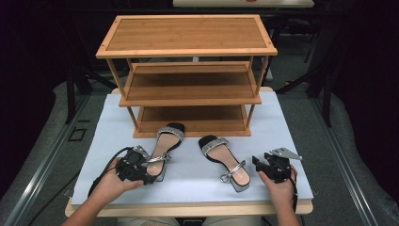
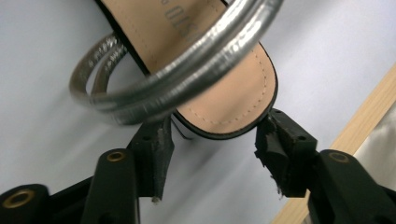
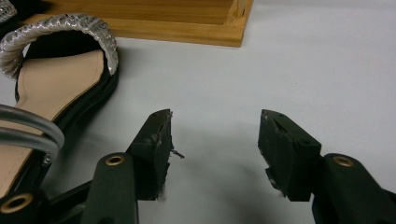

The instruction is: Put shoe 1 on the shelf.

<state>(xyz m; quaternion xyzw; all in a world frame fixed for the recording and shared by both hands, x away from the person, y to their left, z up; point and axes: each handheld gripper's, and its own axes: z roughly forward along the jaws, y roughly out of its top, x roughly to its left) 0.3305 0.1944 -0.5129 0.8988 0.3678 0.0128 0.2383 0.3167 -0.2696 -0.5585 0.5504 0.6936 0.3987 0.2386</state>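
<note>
High view gives me the white table (image 1: 282, 122) with a three-tier wooden shoe rack (image 1: 188, 70) along its far edge and two silver-strapped sandals lying in front of the rack. I have my left gripper (image 1: 149, 175) at the heel of the left sandal (image 1: 162, 148), near the table's front left corner. Left gripper view shows the jaws on either side of that heel, the right pad touching the sole's black rim, the left pad just beside it under the silver ankle strap (image 2: 187, 70); I cannot tell if they press. My right gripper (image 1: 258, 165) rests near the front right corner, its jaws half apart with nothing between them, just right of the right sandal (image 1: 226, 162).
</note>
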